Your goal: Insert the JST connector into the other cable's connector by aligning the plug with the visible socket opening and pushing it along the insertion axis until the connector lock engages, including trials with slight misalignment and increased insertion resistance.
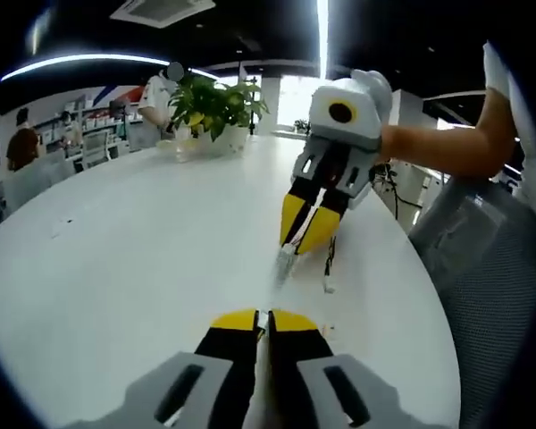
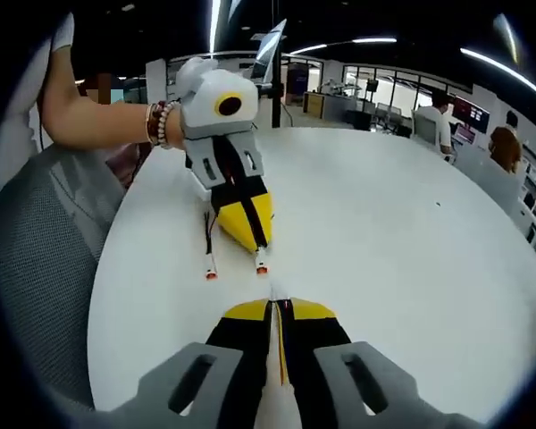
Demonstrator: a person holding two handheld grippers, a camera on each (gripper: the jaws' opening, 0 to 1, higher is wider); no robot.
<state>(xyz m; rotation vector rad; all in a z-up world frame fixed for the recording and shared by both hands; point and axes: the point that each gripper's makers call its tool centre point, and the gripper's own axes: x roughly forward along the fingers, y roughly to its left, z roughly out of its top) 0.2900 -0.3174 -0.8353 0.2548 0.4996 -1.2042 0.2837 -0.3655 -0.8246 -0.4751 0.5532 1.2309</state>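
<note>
Spanning both views, white round table (image 1: 116,268) fronts open-plan office, potted plant (image 1: 216,107).

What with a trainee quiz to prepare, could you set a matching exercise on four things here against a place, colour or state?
Things:
1 plant
2 chair
3 table
4 left tool

Matches:
A white top
B shut on a cable
C grey mesh
D at the table's far edge

Pairs: 1-D, 2-C, 3-A, 4-B
</note>
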